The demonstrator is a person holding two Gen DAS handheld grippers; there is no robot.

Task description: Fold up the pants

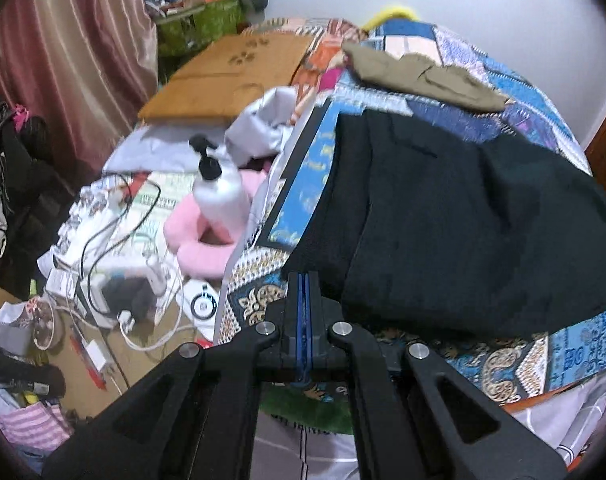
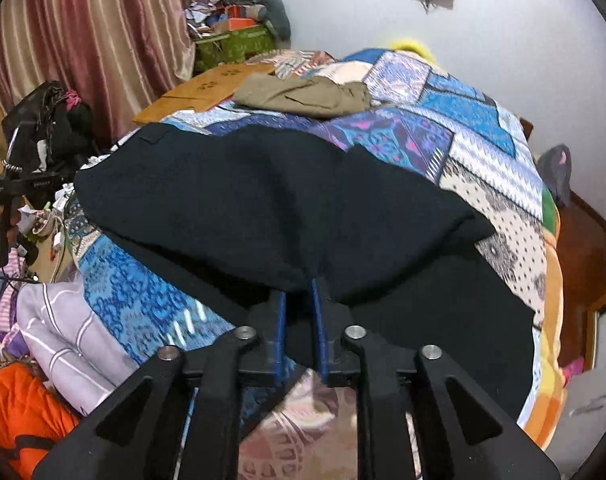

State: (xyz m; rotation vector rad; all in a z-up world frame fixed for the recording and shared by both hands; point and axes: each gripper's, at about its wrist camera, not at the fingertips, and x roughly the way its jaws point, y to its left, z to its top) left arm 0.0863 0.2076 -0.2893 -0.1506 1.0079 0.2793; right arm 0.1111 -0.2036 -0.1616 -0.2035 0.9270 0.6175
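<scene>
Dark navy pants (image 1: 455,216) lie across the patchwork bedspread (image 1: 503,96). In the left wrist view my left gripper (image 1: 303,280) has its jaws pressed together at the near left corner of the pants, pinching the fabric's edge. In the right wrist view the pants (image 2: 271,200) are lifted into a hump. My right gripper (image 2: 301,286) holds a bunched fold of the fabric between its blue pads, with a narrow gap between the jaws.
Folded olive-brown pants (image 1: 427,76) lie at the far end of the bed, also in the right wrist view (image 2: 307,96). A white pump bottle (image 1: 219,188), a pink cushion (image 1: 199,240), cables and clutter lie left of the bed. A cardboard sheet (image 1: 231,72) lies beyond.
</scene>
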